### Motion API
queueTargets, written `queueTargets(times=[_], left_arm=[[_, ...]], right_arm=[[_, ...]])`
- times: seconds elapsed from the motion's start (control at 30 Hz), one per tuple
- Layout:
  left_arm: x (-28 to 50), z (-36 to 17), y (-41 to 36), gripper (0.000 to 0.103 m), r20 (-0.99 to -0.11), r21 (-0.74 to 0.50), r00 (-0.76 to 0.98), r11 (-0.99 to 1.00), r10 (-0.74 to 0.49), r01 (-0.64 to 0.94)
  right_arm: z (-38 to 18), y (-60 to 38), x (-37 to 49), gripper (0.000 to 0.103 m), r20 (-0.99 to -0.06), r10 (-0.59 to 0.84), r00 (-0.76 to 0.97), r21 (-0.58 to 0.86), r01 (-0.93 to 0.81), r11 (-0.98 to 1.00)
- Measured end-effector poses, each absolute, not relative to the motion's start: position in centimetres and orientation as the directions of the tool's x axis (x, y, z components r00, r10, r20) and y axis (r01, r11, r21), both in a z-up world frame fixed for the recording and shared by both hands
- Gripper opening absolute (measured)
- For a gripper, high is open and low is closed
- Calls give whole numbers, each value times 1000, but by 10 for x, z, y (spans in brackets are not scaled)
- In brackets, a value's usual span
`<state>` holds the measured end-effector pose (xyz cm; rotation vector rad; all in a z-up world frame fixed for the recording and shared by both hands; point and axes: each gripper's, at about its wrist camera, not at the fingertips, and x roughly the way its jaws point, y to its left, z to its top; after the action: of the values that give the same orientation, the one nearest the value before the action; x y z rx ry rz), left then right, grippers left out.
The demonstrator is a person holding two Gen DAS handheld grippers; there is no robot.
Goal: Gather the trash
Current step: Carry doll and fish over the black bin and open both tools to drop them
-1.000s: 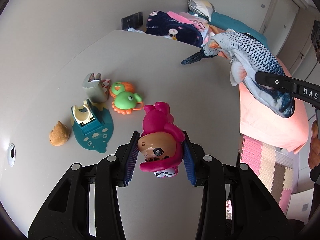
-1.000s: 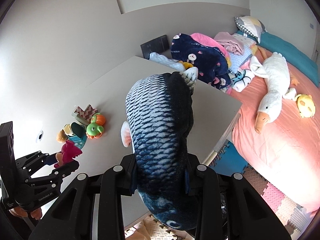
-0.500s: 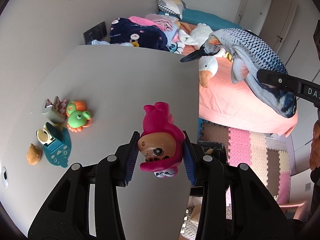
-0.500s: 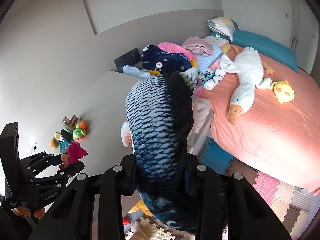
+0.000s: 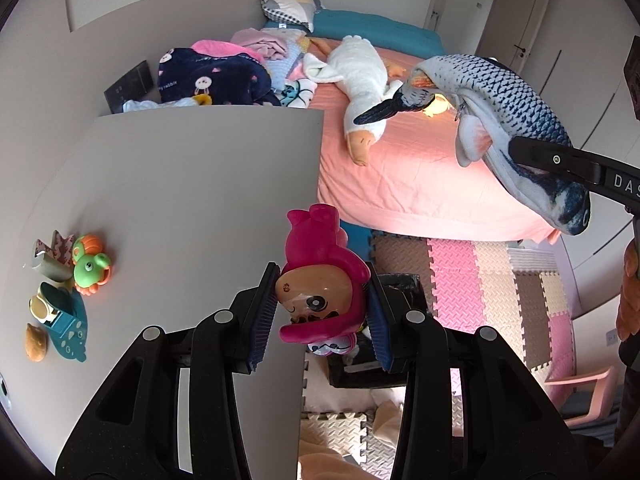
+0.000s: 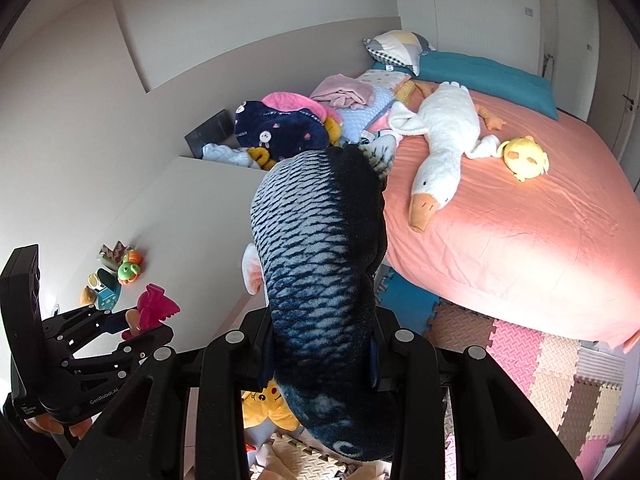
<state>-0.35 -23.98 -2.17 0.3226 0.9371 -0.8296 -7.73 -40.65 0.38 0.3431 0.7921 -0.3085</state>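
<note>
Pink-hooded doll head (image 5: 320, 280) is pinched between the blue pads (image 5: 264, 316) of the left tool (image 5: 322, 318), upside down, face toward the camera, held in the air over the right edge of the table (image 5: 192, 208). Below it, on the floor beside the table, a black bin (image 5: 400, 292) is partly visible behind the doll and the tool's right finger.

Right tool (image 6: 320, 354) is clamped on the plush fish (image 6: 320, 256), gripping it near the head end; the tail points away from the camera, the head hangs below the fingers. In the left view the same fish (image 5: 500, 120) is in the air above the bed's (image 5: 420, 184) pink sheet, not touching it.

Left on the table, near its left edge: a green-and-orange toy (image 5: 92, 270), a teal toy (image 5: 64, 320) just beside it, a small tan piece (image 5: 36, 342), and a grey cup-like item (image 5: 48, 262) with a patterned scrap; can't tell what the last one is.

On the bed: white goose plush (image 6: 440, 144), yellow chick plush (image 6: 524, 156), heap of clothes (image 6: 288, 124) at the head end. Foam puzzle mats (image 5: 480, 280) cover the floor. A yellow plush (image 6: 268, 404) lies on the floor under the fish.
</note>
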Motion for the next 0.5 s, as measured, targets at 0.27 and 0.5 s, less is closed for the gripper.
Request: queueTargets(times=[0.27,0.5], left_arm=[[-17,-23,-266,41,-814,-103,278,598,-510,795],[-29,-22,-291,41,-810,-106,240,537,-535,837]], right_arm=[[4,-426,-101,36,-735,-185,652,184,455,871],[5,-440,-122,36,-733,-225,642,184,505,843]])
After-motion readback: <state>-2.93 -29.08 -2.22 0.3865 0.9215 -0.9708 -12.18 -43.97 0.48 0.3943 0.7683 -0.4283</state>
